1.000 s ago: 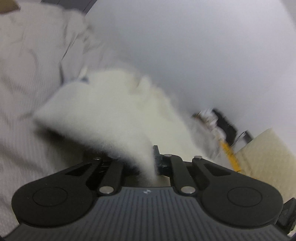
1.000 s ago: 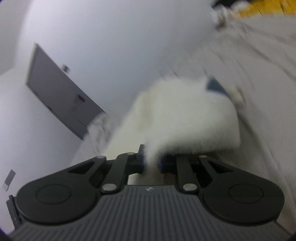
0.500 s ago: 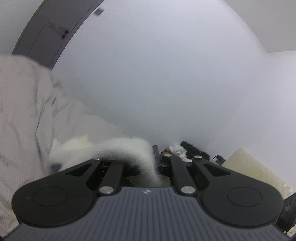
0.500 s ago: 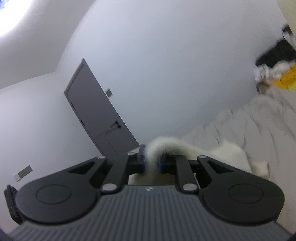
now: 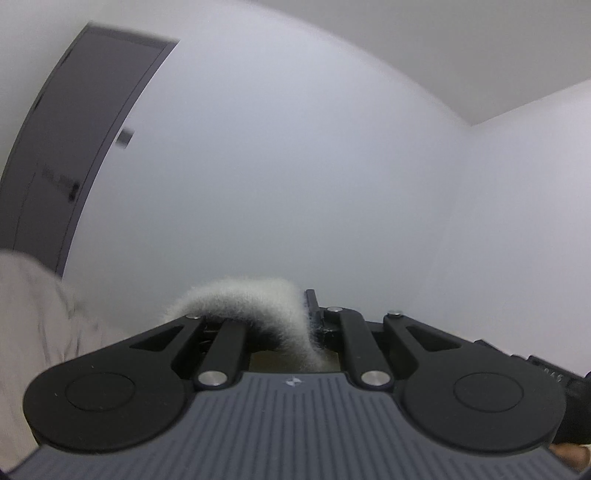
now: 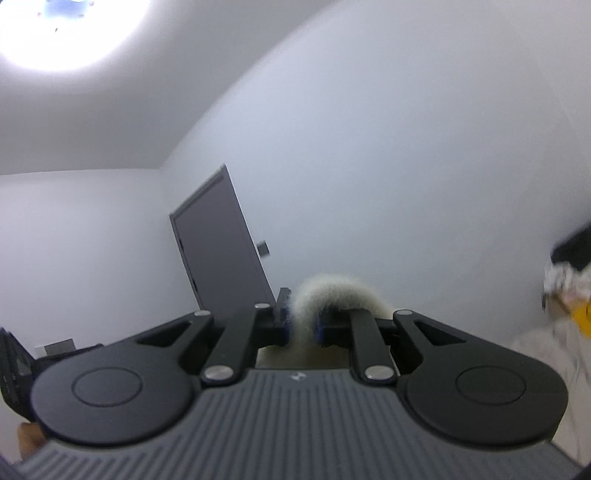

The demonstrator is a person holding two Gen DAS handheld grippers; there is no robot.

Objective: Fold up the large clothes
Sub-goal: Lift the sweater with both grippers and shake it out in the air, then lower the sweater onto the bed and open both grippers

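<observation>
A fluffy white garment (image 5: 255,299) is pinched in my left gripper (image 5: 303,325), which is shut on it; the fabric arches over the left finger and hangs out of sight below. My right gripper (image 6: 301,326) is shut on the same white garment (image 6: 336,291), which curls over the right finger. Both grippers are raised and tilted upward toward the wall. The rest of the garment is hidden below the gripper bodies.
A grey door (image 5: 62,147) stands at the left, also seen in the right wrist view (image 6: 221,251). Rumpled pale bedding (image 5: 33,306) lies low at the left and at the right edge (image 6: 554,354). A dark and yellow clutter (image 6: 569,291) is at far right. A ceiling light (image 6: 62,26) glows above.
Both grippers have lifted and tilted upward with the garment held. The bed and most of the garment have dropped out of view; wall, door and ceiling now fill the frames.
</observation>
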